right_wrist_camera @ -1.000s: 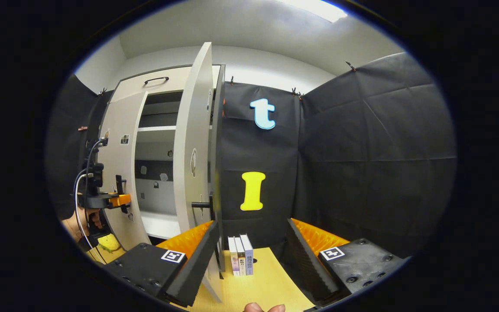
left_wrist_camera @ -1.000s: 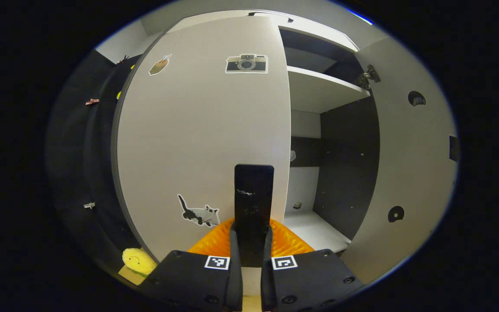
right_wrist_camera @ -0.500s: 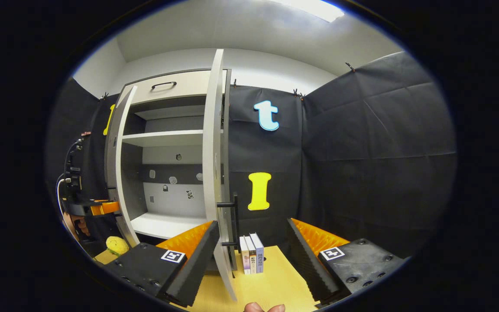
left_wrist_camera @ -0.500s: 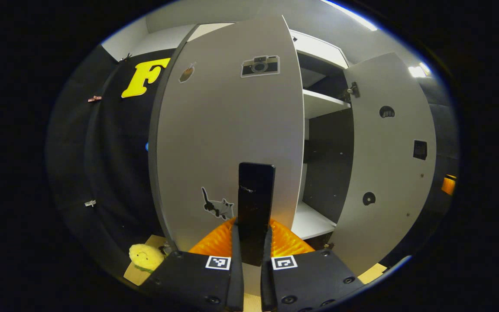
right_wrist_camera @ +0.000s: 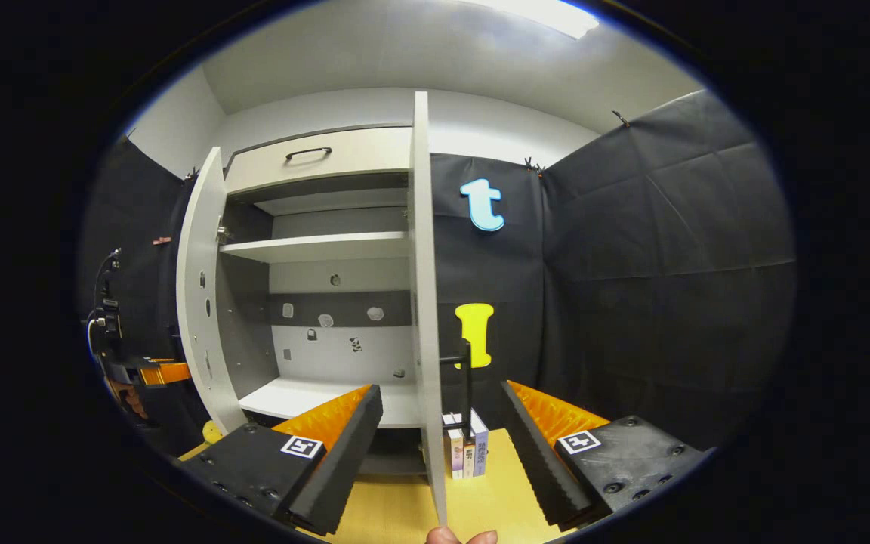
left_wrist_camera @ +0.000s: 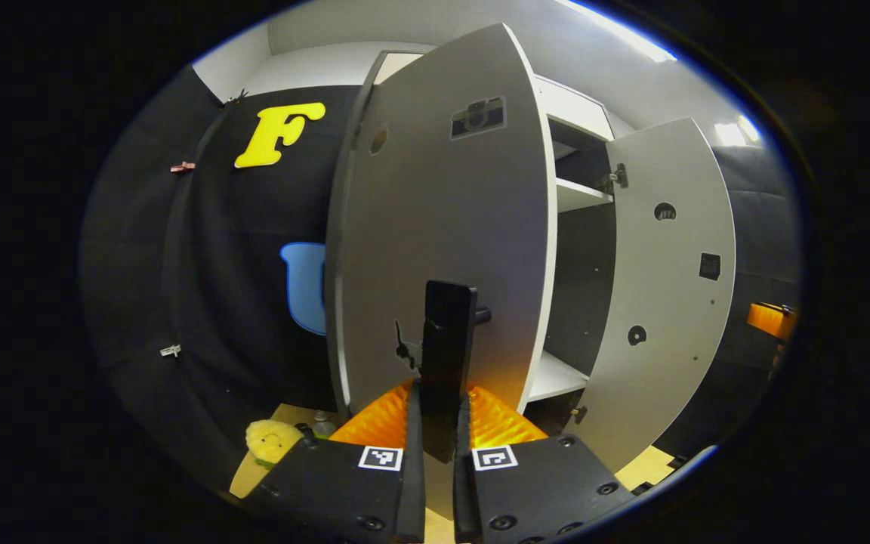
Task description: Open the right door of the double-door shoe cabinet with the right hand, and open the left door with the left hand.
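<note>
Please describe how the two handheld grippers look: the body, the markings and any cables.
The left gripper has a black body with two square black-and-white markers and ribbed orange parts behind its fingers. The right gripper has the same black body, markers and orange ribbing; its fingers have toothed inner faces. In the right gripper view, cables rise from the far-off left gripper.

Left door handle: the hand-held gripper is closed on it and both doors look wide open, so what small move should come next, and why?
Probably open the left hand-held gripper and let go of the left door handle. The left door stands swung well out from the shoe cabinet, and the right door is edge-on with the right hand-held gripper open around it, so little pulling seems left.
</note>
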A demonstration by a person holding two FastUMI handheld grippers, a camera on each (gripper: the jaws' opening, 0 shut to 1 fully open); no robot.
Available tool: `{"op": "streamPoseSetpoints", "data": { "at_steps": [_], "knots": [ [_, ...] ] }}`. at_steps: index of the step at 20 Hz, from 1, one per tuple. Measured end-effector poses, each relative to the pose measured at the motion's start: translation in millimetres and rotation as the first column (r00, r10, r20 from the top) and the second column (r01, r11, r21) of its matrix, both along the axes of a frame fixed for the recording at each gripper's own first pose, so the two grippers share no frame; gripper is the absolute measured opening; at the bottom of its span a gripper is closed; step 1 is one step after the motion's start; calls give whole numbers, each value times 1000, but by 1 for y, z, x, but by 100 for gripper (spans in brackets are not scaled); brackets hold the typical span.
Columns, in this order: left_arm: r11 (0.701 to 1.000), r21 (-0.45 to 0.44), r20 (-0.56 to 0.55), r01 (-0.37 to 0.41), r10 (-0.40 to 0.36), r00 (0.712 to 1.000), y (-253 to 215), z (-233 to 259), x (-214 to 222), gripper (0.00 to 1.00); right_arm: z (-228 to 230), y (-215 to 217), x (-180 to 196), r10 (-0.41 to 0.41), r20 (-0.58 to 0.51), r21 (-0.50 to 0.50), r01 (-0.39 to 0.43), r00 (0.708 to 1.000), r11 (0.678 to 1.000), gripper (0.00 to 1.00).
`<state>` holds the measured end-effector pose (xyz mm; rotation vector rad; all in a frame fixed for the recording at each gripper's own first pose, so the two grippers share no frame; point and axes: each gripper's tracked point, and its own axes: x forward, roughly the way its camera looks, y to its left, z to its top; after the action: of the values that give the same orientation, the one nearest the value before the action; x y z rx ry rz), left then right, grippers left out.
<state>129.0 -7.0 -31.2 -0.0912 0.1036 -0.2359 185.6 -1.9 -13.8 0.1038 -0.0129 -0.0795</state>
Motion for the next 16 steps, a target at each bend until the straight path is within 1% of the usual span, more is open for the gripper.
{"op": "streamPoseSetpoints", "data": {
  "at_steps": [6,10,11,12,13,14,15,16],
  "knots": [
    [999,-26,5,-38,38,999,50,-1,-12,17,-1,14,1,40,-2,-3,-40,999,999,97],
    [998,-19,19,-63,63,998,79,-4,-11,14,0,18,2,58,0,-10,-58,998,998,97],
    [997,-26,20,-75,75,997,88,-4,-10,12,0,19,2,62,1,-11,-62,998,998,97],
    [995,-39,18,-90,91,996,95,-5,-8,14,0,20,2,66,0,-12,-66,998,998,97],
    [992,-50,17,-115,116,993,105,-5,-7,11,0,20,1,67,1,-15,-67,998,998,97],
    [989,-63,17,-133,135,991,116,-5,-7,11,1,20,1,68,3,-19,-68,998,998,97],
    [990,-76,13,-119,120,993,119,-5,-7,6,1,21,2,69,3,-22,-69,998,997,97],
    [991,-89,12,-97,99,995,116,-5,-9,5,0,21,3,70,2,-24,-70,998,997,97]
  ]
}}
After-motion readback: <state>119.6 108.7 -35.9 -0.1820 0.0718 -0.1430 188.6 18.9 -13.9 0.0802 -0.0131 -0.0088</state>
